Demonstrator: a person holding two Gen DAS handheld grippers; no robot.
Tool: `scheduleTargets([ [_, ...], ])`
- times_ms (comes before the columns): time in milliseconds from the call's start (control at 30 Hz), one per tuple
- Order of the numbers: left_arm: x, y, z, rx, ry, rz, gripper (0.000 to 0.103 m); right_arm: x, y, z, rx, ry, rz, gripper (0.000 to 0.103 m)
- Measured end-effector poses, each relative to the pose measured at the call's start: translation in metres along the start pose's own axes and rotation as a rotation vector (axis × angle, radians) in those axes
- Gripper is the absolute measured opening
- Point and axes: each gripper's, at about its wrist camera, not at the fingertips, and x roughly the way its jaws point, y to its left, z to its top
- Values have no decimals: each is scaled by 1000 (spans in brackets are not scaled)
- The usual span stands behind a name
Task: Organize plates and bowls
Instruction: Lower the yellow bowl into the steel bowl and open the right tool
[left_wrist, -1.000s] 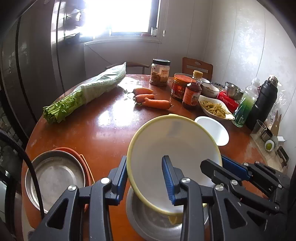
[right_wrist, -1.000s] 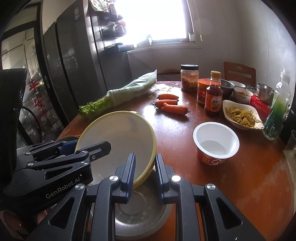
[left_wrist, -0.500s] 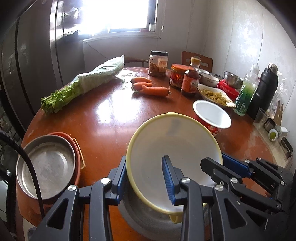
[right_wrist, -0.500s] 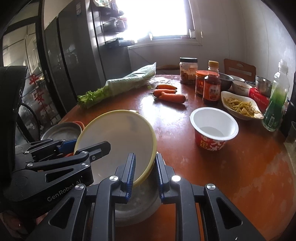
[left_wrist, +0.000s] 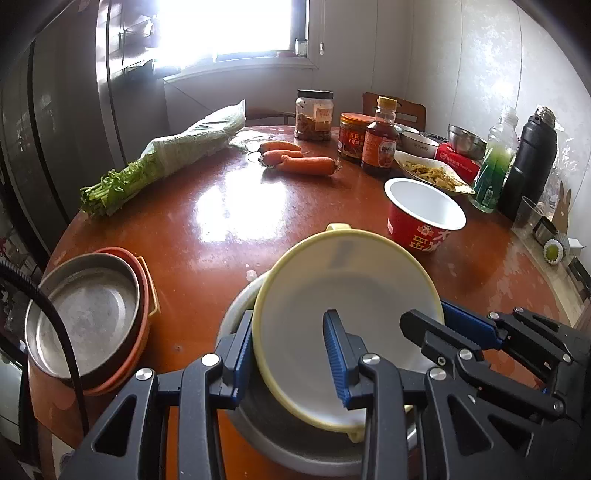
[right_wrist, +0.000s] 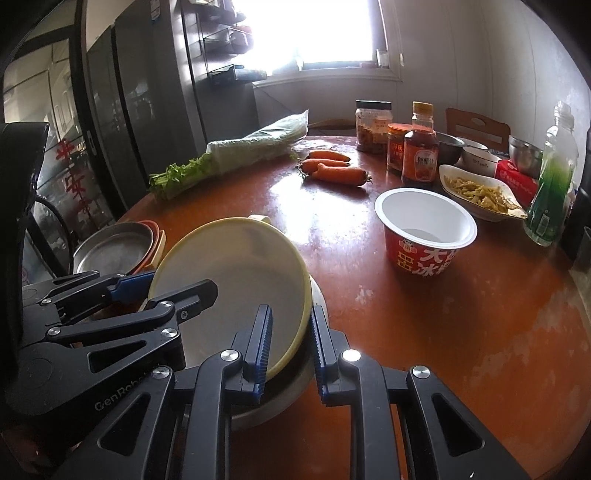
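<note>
Round reddish counter (left_wrist: 229, 221) under a bright window. Yellow-rimmed bowl (left_wrist: 343, 310) tilted, opening facing the cameras, far rim raised, low edge resting in a metal bowl (left_wrist: 258, 428) at the near edge; round, so no long axis. Left gripper (left_wrist: 288, 354) clenched on its left rim, right gripper (right_wrist: 290, 343) clenched on its right rim. Stacked metal plate (left_wrist: 88, 306) to the left. "GenRobot" legible on left gripper body in right view. Red paper cup (right_wrist: 424, 236) carries Chinese characters; sauce bottle (right_wrist: 419, 155) label unreadable.
</note>
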Motion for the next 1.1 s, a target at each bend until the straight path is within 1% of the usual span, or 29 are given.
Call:
scheduleTargets([
  [200,0,-1,-3,7,-4,19,36,-1,1,-3,-18,-16,-17,22],
  [600,1,3,-9,-3,4,16,37,-3,7,-6,-49,-26,-37,22],
  [933,-2,8,-10,-16,1,5,39,-4,5,-5,-45,-19,-31,22],
  [1100,-4,9,-10,-22,-5,0,40,-3,4,-4,-36,-13,-19,25],
])
